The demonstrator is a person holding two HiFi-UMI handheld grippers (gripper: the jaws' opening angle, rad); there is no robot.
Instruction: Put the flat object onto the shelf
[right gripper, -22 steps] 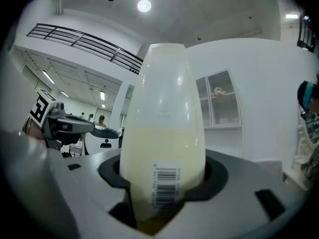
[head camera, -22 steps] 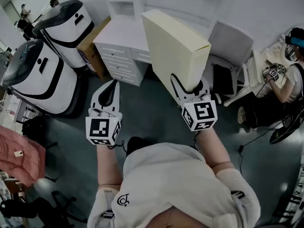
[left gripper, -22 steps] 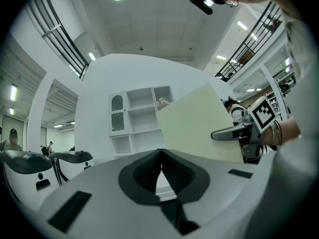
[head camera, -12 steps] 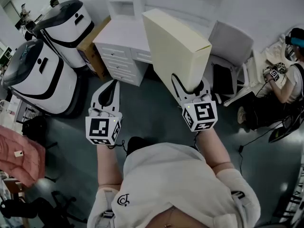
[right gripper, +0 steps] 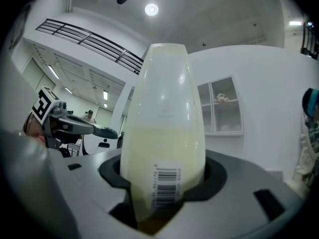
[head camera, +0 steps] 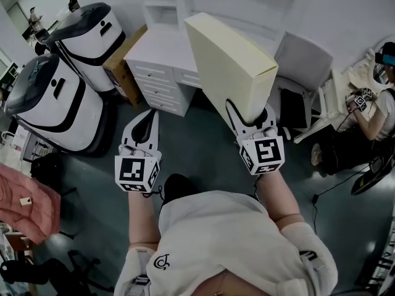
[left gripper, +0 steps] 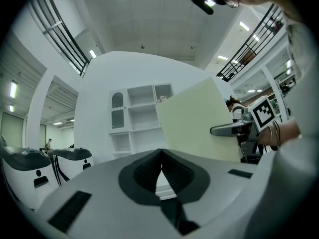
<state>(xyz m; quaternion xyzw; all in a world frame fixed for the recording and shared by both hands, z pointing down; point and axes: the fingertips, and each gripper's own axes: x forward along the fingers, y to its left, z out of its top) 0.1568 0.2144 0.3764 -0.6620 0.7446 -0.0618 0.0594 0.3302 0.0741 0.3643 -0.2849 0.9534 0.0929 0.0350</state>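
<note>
Pale yellow and slab-shaped, the flat object (head camera: 229, 57) stands on edge in my right gripper (head camera: 249, 111), whose jaws are part-way apart and clamped on its lower end, the barcode label sitting just above the pads in the right gripper view. My left gripper (head camera: 145, 121) hangs beside it, well apart, its jaws pressed together on nothing. The white shelf (head camera: 162, 4) rises behind a white drawer unit (head camera: 155, 73) ahead of me, and the object is in the air in front of it, touching neither. By my reading the pick-up is done and the carry is under way, while the placing itself is not begun. What is left is to close the gap to the shelf, turn the slab to suit a compartment, set it down and let go. Which compartment suits it I cannot tell from here.
</note>
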